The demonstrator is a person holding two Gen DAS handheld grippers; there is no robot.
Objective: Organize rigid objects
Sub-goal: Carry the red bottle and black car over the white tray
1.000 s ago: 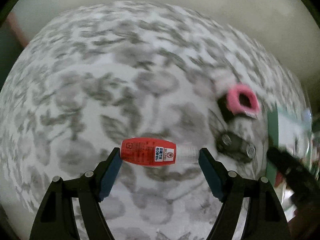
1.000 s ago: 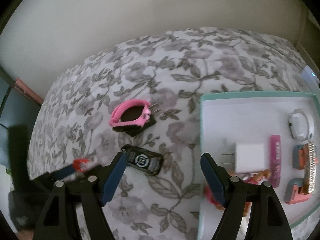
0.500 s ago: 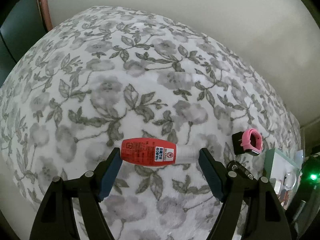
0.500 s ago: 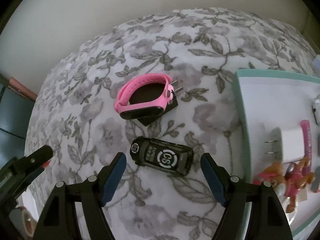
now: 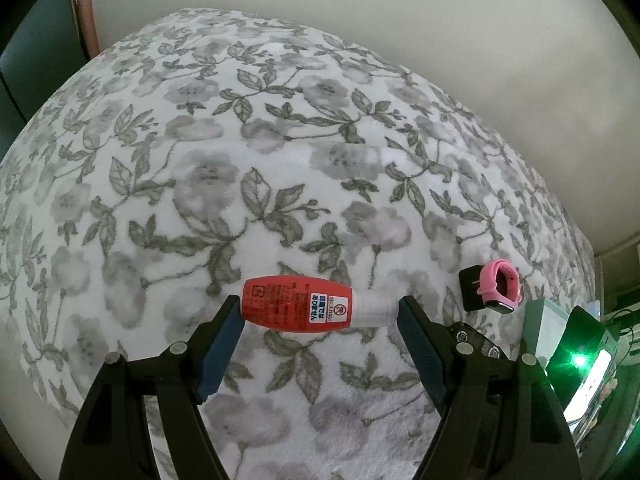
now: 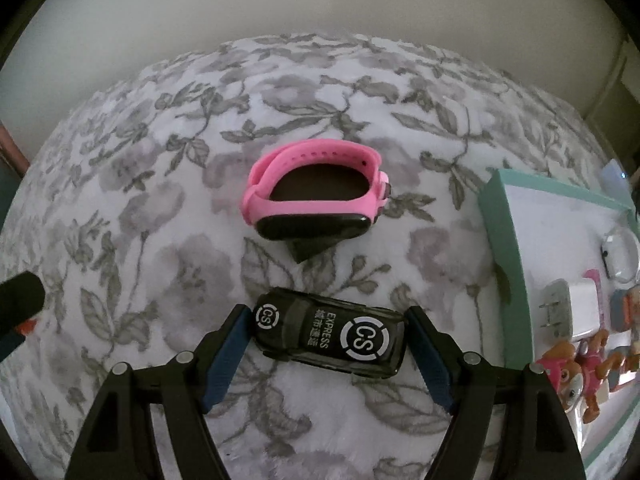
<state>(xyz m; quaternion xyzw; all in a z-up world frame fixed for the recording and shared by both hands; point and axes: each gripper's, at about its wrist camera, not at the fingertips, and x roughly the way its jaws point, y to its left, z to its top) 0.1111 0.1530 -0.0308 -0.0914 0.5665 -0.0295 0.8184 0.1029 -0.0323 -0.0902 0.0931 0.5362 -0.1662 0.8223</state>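
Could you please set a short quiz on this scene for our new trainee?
1. True or false: the left gripper holds a red bottle.
2. What lies between the fingers of the right gripper? A) a spoon B) a black toy car C) a mug
3. In the right wrist view, which item lies just beyond the black toy car?

Key: 1 true; 2 B; 3 the pink watch.

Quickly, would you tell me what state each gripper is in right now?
Left gripper: shut on the red bottle, held lengthwise.
Right gripper: open, straddling the black toy car on the floral cloth.
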